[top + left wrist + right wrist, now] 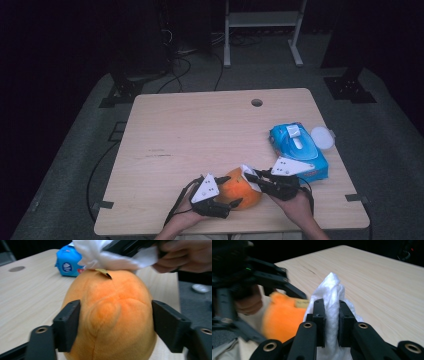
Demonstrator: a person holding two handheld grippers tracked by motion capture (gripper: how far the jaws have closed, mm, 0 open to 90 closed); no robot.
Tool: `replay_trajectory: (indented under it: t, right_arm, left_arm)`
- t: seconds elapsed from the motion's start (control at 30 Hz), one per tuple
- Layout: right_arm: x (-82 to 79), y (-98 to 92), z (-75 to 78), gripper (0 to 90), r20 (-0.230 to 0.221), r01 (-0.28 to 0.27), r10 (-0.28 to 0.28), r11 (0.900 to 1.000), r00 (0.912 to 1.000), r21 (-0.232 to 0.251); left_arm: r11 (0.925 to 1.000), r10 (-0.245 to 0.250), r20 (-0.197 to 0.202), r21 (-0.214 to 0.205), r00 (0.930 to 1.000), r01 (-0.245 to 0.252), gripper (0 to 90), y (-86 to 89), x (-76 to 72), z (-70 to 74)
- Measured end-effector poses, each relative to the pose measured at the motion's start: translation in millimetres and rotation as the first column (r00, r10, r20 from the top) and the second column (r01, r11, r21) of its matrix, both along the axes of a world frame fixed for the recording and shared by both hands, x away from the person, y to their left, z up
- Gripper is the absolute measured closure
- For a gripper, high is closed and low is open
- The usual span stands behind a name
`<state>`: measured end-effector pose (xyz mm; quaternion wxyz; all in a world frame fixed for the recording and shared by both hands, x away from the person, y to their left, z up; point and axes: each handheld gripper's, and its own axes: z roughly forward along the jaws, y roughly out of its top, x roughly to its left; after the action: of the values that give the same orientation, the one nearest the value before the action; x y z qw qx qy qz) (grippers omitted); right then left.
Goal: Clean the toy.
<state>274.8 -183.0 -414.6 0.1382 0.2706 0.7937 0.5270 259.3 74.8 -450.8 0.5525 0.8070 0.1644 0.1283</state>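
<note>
Fingers (331, 322) pinch wipe (332, 290) near table's (200, 125) front edge.

Overhead light is falling on the table (200, 130); the room around is sitting dark. The right gripper view is smearing the other gripper (249, 285) at left. The orange toy (110, 315) is showing sharp, background soft.

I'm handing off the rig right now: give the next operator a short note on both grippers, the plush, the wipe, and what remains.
Left gripper: jaws straddle the orange plush; contact unclear.
Right gripper: shut on a white wipe, pressed to the plush's top.
Blue wipes pack and its white lid lie at the table's right edge.
Done: wipe pulled. Likely left: finish wiping the plush.
</note>
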Motion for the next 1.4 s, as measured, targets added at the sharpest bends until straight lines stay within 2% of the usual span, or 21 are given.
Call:
replay_trajectory:
  t: [0.07, 0.17, 0.23, 0.3, 0.4, 0.43, 0.5, 0.6, 0.73, 0.8, 0.83, 0.9, 0.93, 1.0, 1.03, 1.07, 1.13, 1.23, 1.3, 1.4]
  right_arm:
    - [4.0, -5.5, -2.3, 78.8, -0.030, 0.021, -0.021, 0.9996, 0.9993, 0.019]
    - [2.2, -1.8, 0.3, 78.7, -0.029, 0.016, -0.015, 0.9994, 0.9995, 0.031]
    - [-1.2, 3.0, 2.5, 78.7, -0.018, 0.005, -0.005, 0.9992, 0.9998, 0.040]
    - [-4.7, 6.6, 5.1, 78.8, -0.023, -0.041, 0.043, 0.9963, 0.9988, 0.076]
    - [-11.8, 14.5, 7.4, 78.7, 0.000, -0.084, 0.084, 0.9948, 0.9965, 0.058]
    - [-12.3, 15.7, 6.7, 78.7, 0.012, -0.082, 0.082, 0.9957, 0.9966, 0.043]
    - [-8.6, 12.2, 4.1, 78.7, -0.005, -0.063, 0.063, 0.9971, 0.9980, 0.044]
    - [-2.0, 6.2, -0.1, 78.8, -0.006, -0.020, 0.020, 0.9995, 0.9998, 0.024]
    - [4.4, 0.9, -2.4, 78.8, -0.038, 0.005, -0.003, 0.9988, 0.9993, 0.049]
    - [2.4, 2.7, -0.8, 78.7, -0.042, 0.011, -0.008, 0.9985, 0.9991, 0.054]
    - [-0.6, 4.4, 1.6, 78.7, -0.052, 0.006, -0.002, 0.9971, 0.9987, 0.076]
    - [-10.0, 12.8, 8.7, 78.8, -0.037, -0.048, 0.052, 0.9937, 0.9979, 0.101]
    - [-15.2, 19.1, 11.4, 78.8, -0.019, -0.080, 0.082, 0.9929, 0.9965, 0.089]
    - [-20.6, 30.0, 11.1, 78.7, 0.000, -0.106, 0.106, 0.9933, 0.9944, 0.047]
    - [-20.3, 32.6, 8.5, 78.8, 0.007, -0.103, 0.103, 0.9945, 0.9947, 0.017]
    - [-18.0, 31.9, 5.7, 78.9, 0.000, -0.099, 0.099, 0.9950, 0.9951, 0.016]
    - [-12.3, 26.2, 4.9, 79.0, -0.018, -0.086, 0.087, 0.9954, 0.9960, 0.041]
    - [-9.4, 19.4, 8.0, 79.0, -0.003, -0.047, 0.047, 0.9981, 0.9989, 0.040]
    - [-9.6, 15.8, 10.0, 78.9, -0.004, -0.028, 0.029, 0.9986, 0.9996, 0.044]
    - [-16.4, 16.6, 17.1, 78.8, 0.016, -0.025, 0.024, 0.9982, 0.9996, 0.055]
  left_arm:
    - [1.0000, 0.000, -0.003, -0.007, 1.0000, 0.000, 21.3, 1.0, 1.3, -1.1]
    - [0.9999, 0.009, 0.006, 0.009, 0.9999, -0.009, 24.6, 0.7, 0.8, -1.2]
    - [0.9999, 0.012, 0.003, 0.004, 0.9999, -0.012, 26.2, 0.5, 1.1, -1.6]
    - [0.9998, 0.021, 0.008, -0.001, 0.9997, -0.021, 28.0, -1.4, 1.1, -2.0]
    - [0.9997, 0.023, 0.021, 0.012, 0.9995, -0.024, 28.6, -4.8, -0.3, -1.1]
    - [0.9997, 0.022, 0.020, 0.009, 0.9996, -0.022, 28.5, -4.8, -0.6, -0.9]
    - [0.9999, 0.011, 0.010, 0.003, 0.9999, -0.011, 26.9, -3.2, 0.2, -0.7]
    - [0.9998, -0.007, 0.000, -0.016, 1.0000, 0.007, 22.0, 0.0, 2.2, -2.6]
    - [0.9998, -0.009, 0.004, -0.020, 1.0000, 0.009, 19.1, 1.0, 3.6, -4.4]
    - [1.0000, -0.007, 0.004, -0.005, 1.0000, 0.007, 20.0, -0.3, 4.1, -4.8]
    - [1.0000, -0.005, 0.009, 0.000, 0.9999, 0.005, 21.3, -1.0, 3.5, -5.0]
    - [1.0000, 0.006, 0.007, -0.007, 1.0000, -0.006, 23.1, -2.7, 2.7, -5.0]
    - [0.9999, 0.011, 0.014, 0.002, 0.9999, -0.011, 24.5, -3.4, 1.7, -4.6]
    - [0.9995, 0.026, 0.031, 0.016, 0.9992, -0.027, 28.4, -5.1, -1.1, -3.1]
    - [0.9992, 0.033, 0.039, 0.020, 0.9987, -0.034, 31.0, -5.4, -1.9, -2.1]
    - [0.9988, 0.040, 0.047, 0.025, 0.9981, -0.041, 33.1, -4.7, -2.8, -0.8]
    - [0.9986, 0.050, 0.037, 0.017, 0.9981, -0.050, 37.6, -3.8, -2.7, 3.0]
    - [0.9985, 0.054, 0.017, -0.005, 0.9984, -0.054, 39.8, -3.2, -2.1, 9.1]
    - [0.9987, 0.051, 0.024, -0.008, 0.9984, -0.050, 40.5, -3.8, -3.7, 12.2]
    - [0.9989, 0.040, 0.012, -0.023, 0.9991, -0.040, 41.0, -1.5, -5.8, 20.9]
